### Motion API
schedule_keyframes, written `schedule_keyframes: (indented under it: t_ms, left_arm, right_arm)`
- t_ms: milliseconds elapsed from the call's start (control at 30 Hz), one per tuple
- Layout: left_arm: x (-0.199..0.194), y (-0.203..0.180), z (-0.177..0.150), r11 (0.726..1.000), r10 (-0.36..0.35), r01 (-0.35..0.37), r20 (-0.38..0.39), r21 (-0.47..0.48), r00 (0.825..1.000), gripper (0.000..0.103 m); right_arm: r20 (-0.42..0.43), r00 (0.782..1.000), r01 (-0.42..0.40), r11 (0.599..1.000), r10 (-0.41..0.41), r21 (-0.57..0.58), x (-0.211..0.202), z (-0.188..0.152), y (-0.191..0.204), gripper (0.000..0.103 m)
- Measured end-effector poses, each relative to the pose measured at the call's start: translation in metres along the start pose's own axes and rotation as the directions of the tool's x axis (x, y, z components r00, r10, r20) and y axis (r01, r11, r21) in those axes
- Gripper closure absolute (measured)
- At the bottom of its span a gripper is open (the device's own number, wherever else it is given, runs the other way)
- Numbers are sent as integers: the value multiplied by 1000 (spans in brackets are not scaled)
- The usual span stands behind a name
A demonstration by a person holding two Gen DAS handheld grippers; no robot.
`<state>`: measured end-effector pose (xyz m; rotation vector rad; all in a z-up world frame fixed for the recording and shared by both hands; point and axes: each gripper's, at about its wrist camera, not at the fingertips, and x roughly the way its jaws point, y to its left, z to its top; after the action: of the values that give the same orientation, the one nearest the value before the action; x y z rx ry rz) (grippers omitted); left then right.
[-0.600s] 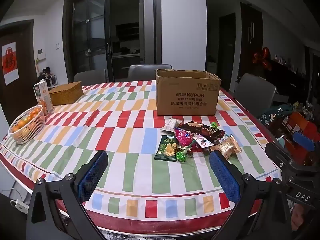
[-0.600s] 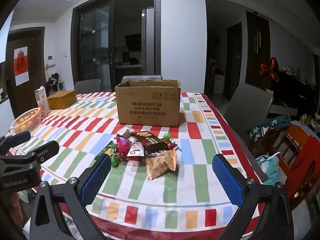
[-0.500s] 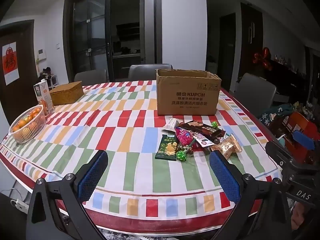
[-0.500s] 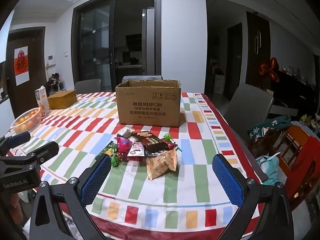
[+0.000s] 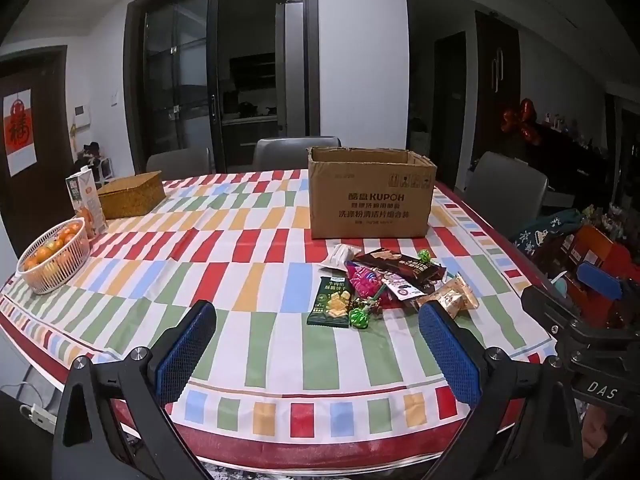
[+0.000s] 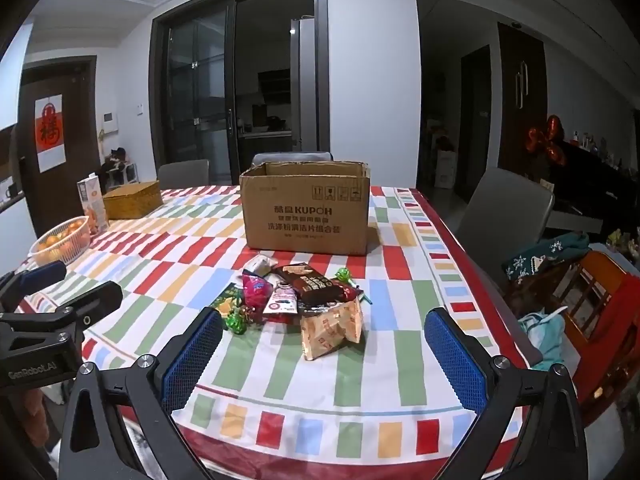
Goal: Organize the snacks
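Note:
A pile of snack packets lies on the striped tablecloth in front of an open cardboard box. It holds a green cracker pack, a dark chocolate pack, a pink pack, a tan bag and green foil candies. The right wrist view shows the pile, tan bag and box. My left gripper and right gripper are open and empty, held above the table's near edge, short of the pile.
A white basket of oranges, a juice carton and a woven box stand at the table's left. Grey chairs surround the table. Red bags and clutter sit to the right.
Both views have shifted only slightly; the grippers stay open and nothing on the table has moved.

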<state>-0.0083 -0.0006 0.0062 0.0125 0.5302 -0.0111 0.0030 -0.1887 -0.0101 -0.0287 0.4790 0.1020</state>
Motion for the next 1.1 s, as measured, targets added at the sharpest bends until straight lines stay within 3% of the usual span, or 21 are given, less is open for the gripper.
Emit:
schedule_keyframes:
  t_ms: [1100]
  left_arm:
    - [0,-2,-3,1000,-3,3,13,15,1000,0]
  right_arm:
    - [5,1000,-4,1000,4,1,-4,2,-1,1]
